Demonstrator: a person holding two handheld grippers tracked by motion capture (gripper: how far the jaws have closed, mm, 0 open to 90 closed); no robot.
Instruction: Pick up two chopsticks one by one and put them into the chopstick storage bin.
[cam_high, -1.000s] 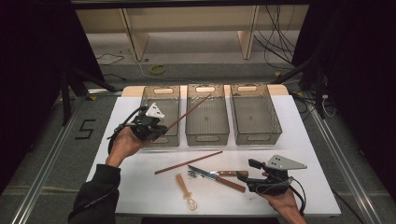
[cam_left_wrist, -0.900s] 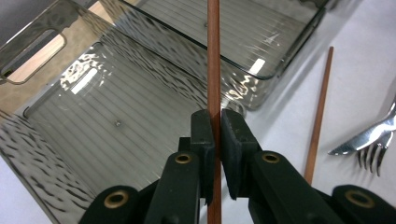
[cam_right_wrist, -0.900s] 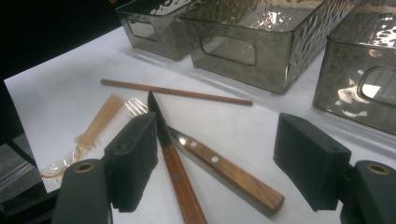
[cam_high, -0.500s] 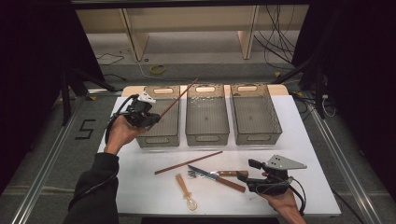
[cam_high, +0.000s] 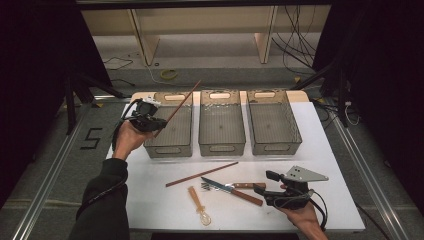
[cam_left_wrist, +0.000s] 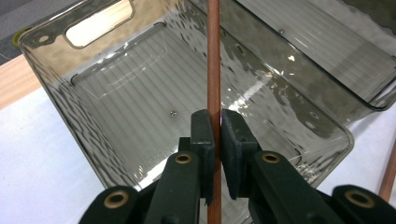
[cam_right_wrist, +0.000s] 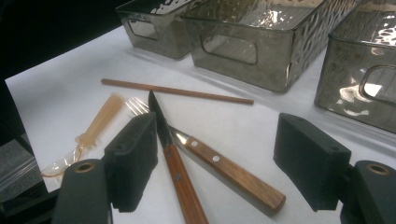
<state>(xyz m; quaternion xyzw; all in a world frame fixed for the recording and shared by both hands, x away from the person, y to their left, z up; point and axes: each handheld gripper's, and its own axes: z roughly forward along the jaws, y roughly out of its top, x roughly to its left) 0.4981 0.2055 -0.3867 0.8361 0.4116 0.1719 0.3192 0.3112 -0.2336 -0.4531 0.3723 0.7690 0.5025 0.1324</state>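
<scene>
Left arm stretched forward, hand raised over left bin (cam_high: 169, 131); left tongs (cam_left_wrist: 214, 133) clamped on thin brown wooden chopstick (cam_high: 177, 108), stick slanting up and away above bin. Right hand low at desk's (cam_high: 330, 170) near right corner; right tongs (cam_right_wrist: 215, 163) spread wide, nothing between, just above knife (cam_right_wrist: 175, 163) and fork (cam_right_wrist: 219, 163), both with riveted wooden handles. Three smoky clear plastic bins in row, ribbed floors, cut-out handles. Second chopstick (cam_high: 201, 174) and translucent orange plastic spoon (cam_high: 199, 205) flat on white desk.
</scene>
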